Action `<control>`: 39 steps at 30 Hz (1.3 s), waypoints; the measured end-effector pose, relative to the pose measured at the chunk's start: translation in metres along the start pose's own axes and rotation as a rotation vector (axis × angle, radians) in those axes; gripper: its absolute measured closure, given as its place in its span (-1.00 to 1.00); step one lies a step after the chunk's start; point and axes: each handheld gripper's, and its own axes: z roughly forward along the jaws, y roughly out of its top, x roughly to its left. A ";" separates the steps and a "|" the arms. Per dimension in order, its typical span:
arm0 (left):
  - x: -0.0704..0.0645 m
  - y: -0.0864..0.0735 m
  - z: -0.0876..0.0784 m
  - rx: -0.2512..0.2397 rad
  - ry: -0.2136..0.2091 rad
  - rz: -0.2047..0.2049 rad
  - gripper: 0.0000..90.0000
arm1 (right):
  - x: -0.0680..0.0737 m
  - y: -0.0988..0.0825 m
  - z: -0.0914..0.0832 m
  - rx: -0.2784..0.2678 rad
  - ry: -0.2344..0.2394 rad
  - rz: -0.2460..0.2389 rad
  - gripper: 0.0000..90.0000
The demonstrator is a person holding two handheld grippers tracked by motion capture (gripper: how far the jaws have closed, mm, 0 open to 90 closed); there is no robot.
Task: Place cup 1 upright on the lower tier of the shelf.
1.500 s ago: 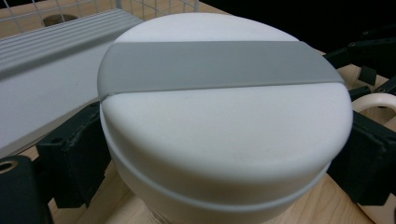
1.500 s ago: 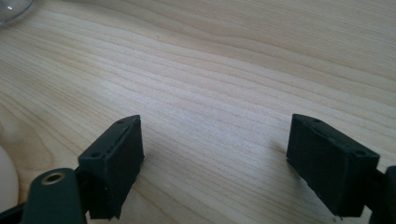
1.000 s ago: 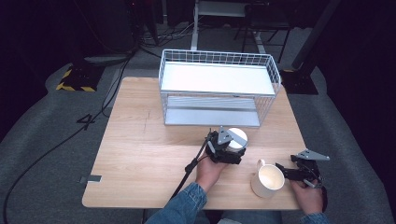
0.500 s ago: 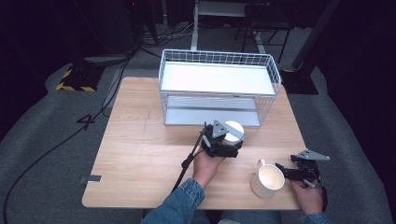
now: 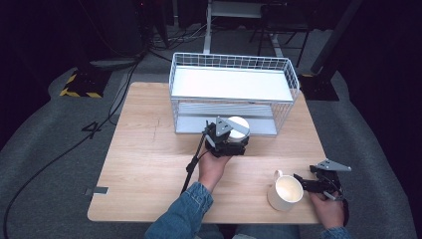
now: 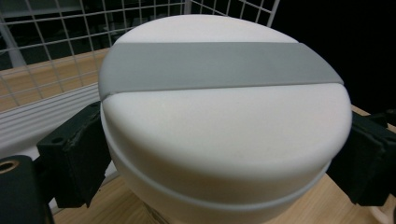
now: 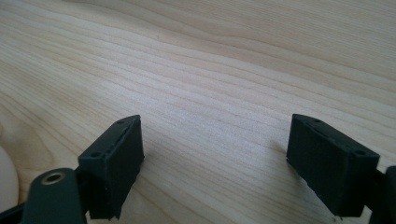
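A white round jar (image 6: 224,140) with a grey band across its lid sits between the black jaws of my left gripper (image 6: 224,158), which is shut on its sides. In the high view the jar (image 5: 240,124) is held above the table, just in front of the wire rack's lower shelf, with my left gripper (image 5: 228,142) behind it. A cream mug (image 5: 285,193) stands near the table's front right edge. Just right of it, my right gripper (image 5: 300,183) rests low over the wood, pointing at the mug. Its jaws (image 7: 217,135) stand apart with bare wood between them.
A white two-tier wire rack (image 5: 173,84) stands at the back of the wooden table (image 5: 144,149). Cables trail from both grippers. The table's front edge runs just below the mug. Dark floor with cables surrounds the table.
My left gripper has carried the jar up and away from me, closer to the rack's lower shelf. The right gripper and the mug have not moved.
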 end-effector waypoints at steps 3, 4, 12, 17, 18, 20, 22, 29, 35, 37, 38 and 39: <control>0.007 0.004 0.001 -0.002 0.013 -0.023 -0.84 | 0.000 0.000 0.000 0.000 0.000 0.000 -0.58; 0.009 0.005 0.002 -0.001 0.018 -0.029 -0.84 | 0.000 0.000 0.000 0.000 0.000 0.000 -0.58; 0.023 0.013 0.009 0.006 0.067 -0.066 -0.84 | 0.000 0.000 0.000 0.000 0.000 0.000 -0.58; 0.030 0.017 0.017 0.010 0.125 -0.063 -0.84 | 0.000 0.000 0.000 0.000 0.000 0.000 -0.58; 0.031 0.018 0.019 0.006 0.135 -0.067 -0.84 | 0.000 0.000 0.000 0.000 0.000 0.000 -0.58; 0.034 0.019 0.022 0.001 0.160 -0.070 -0.84 | 0.000 0.000 0.000 0.000 0.000 0.000 -0.58; 0.037 0.020 0.025 -0.004 0.183 -0.076 -0.84 | 0.000 0.000 0.000 0.000 0.000 0.000 -0.58; 0.049 0.021 0.033 -0.005 0.251 -0.089 -0.84 | 0.000 0.000 0.000 0.000 0.000 0.000 -0.58; 0.058 0.019 0.039 -0.022 0.274 -0.105 -0.84 | 0.000 0.000 0.000 0.000 0.000 0.000 -0.58; 0.060 0.018 0.041 -0.026 0.277 -0.109 -0.84 | 0.000 0.000 0.000 0.000 0.000 0.000 -0.58; 0.060 0.018 0.042 -0.029 0.284 -0.110 -0.84 | 0.000 0.000 0.000 0.000 0.000 0.000 -0.58; 0.060 0.017 0.043 -0.029 0.287 -0.106 -0.84 | 0.000 0.000 0.000 0.000 0.000 0.000 -0.58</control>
